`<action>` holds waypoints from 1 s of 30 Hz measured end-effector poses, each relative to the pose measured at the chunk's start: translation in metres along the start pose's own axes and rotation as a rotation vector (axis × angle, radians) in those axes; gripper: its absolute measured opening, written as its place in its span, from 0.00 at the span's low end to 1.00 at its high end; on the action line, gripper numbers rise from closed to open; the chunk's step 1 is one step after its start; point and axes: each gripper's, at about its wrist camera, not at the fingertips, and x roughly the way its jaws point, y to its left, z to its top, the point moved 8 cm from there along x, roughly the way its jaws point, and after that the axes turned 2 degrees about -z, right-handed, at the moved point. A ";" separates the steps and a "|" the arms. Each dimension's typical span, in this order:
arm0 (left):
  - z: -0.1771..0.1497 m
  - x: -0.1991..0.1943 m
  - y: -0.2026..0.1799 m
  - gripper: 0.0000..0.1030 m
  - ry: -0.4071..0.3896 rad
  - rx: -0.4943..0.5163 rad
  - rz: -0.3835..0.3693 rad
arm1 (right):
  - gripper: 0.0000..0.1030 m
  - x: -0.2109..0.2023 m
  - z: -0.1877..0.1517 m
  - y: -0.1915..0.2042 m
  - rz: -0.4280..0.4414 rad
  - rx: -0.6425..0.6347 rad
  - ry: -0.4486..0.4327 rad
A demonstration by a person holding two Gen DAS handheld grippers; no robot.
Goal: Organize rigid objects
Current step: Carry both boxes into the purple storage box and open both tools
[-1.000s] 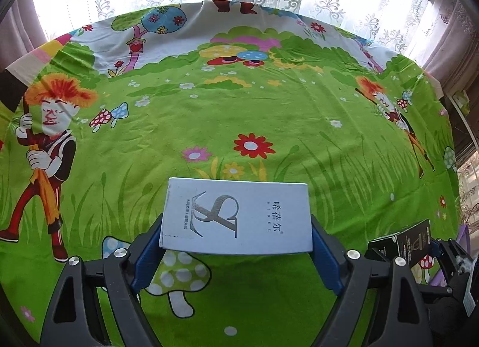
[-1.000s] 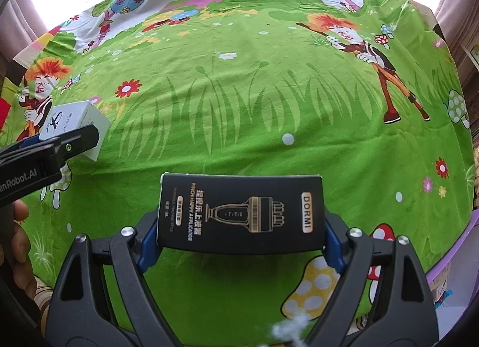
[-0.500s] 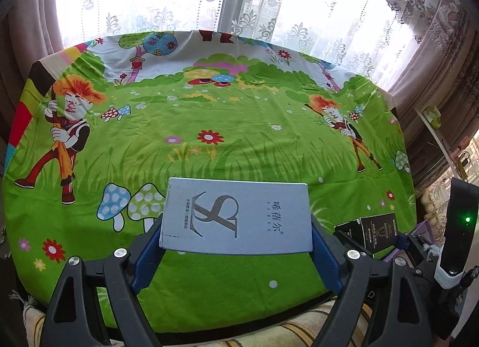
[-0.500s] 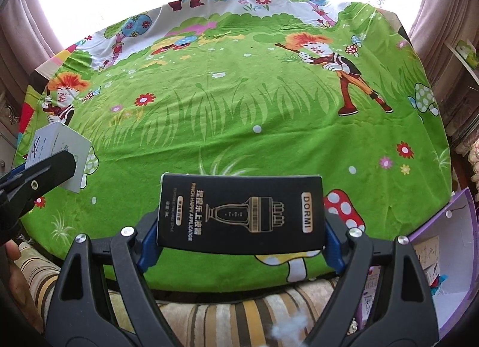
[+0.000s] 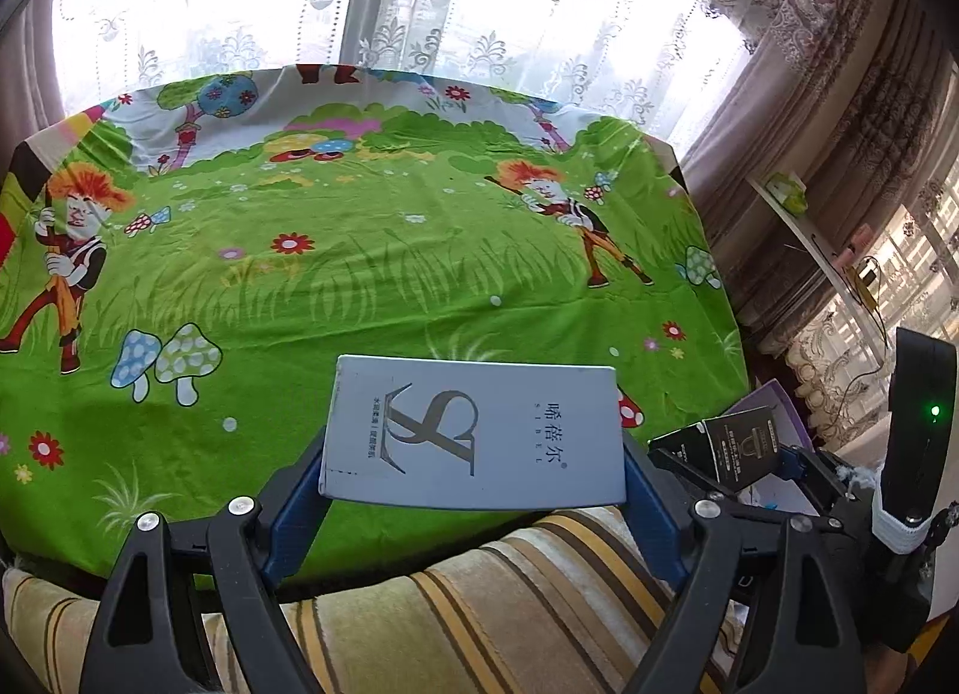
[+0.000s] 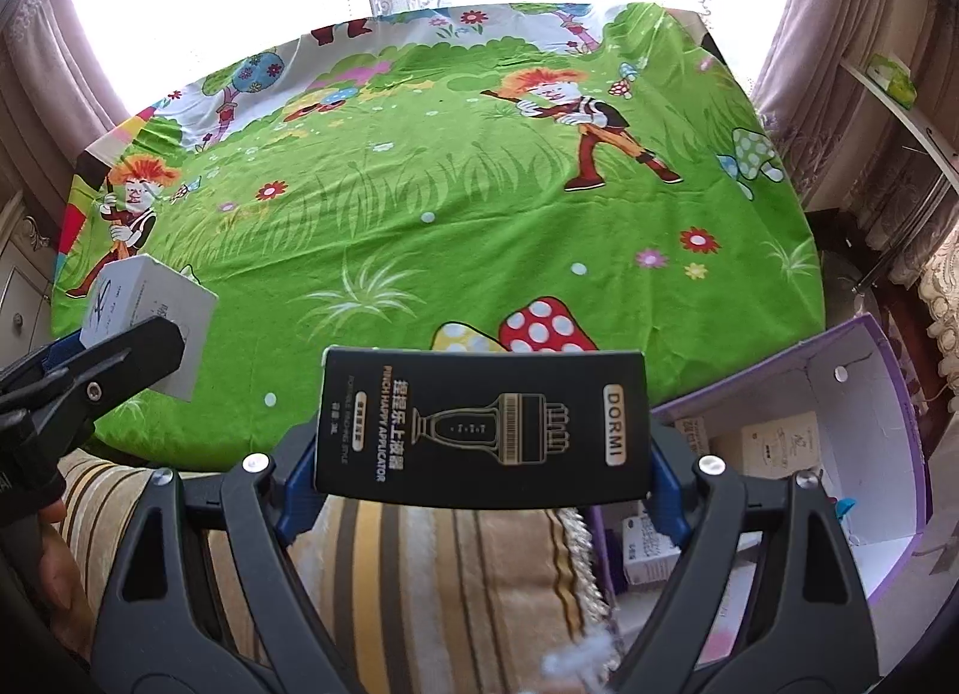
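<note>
Grey box [image 5: 473,433] sits clamped in our left gripper [image 5: 473,490], black box [image 6: 482,424] in our right gripper [image 6: 479,478]. We have pulled both back off the green cloth [image 5: 359,274]; purple bin [image 6: 863,394], lower right, likely comes next.

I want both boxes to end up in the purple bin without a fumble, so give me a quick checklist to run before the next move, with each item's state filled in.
1. Left gripper shut on the white box: ok, blue pads press both ends.
2. Right gripper shut on the black box: ok, held level.
3. Purple bin open and in view: ok, low to the right of the table.
4. Free room in the bin: cannot tell, small cartons already lie inside.
5. Both boxes lifted off the green tablecloth: ok.
6. Grippers apart from each other: ok, they stand side by side with a gap.
</note>
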 end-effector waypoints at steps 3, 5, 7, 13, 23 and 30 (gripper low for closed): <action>-0.008 0.000 -0.023 0.84 0.012 0.033 -0.034 | 0.84 -0.010 -0.008 -0.022 -0.015 0.022 -0.001; -0.014 0.000 -0.035 0.84 0.021 0.046 -0.050 | 0.84 -0.015 -0.014 -0.034 -0.019 0.034 0.002; -0.020 0.001 -0.048 0.84 0.031 0.067 -0.063 | 0.84 -0.019 -0.019 -0.045 -0.025 0.046 0.001; -0.036 0.005 -0.083 0.84 0.060 0.125 -0.104 | 0.84 -0.033 -0.031 -0.080 -0.058 0.075 -0.006; -0.061 0.013 -0.135 0.84 0.109 0.225 -0.155 | 0.84 -0.045 -0.062 -0.134 -0.118 0.124 0.009; -0.071 0.018 -0.157 0.84 0.135 0.260 -0.171 | 0.84 -0.054 -0.076 -0.163 -0.164 0.152 0.007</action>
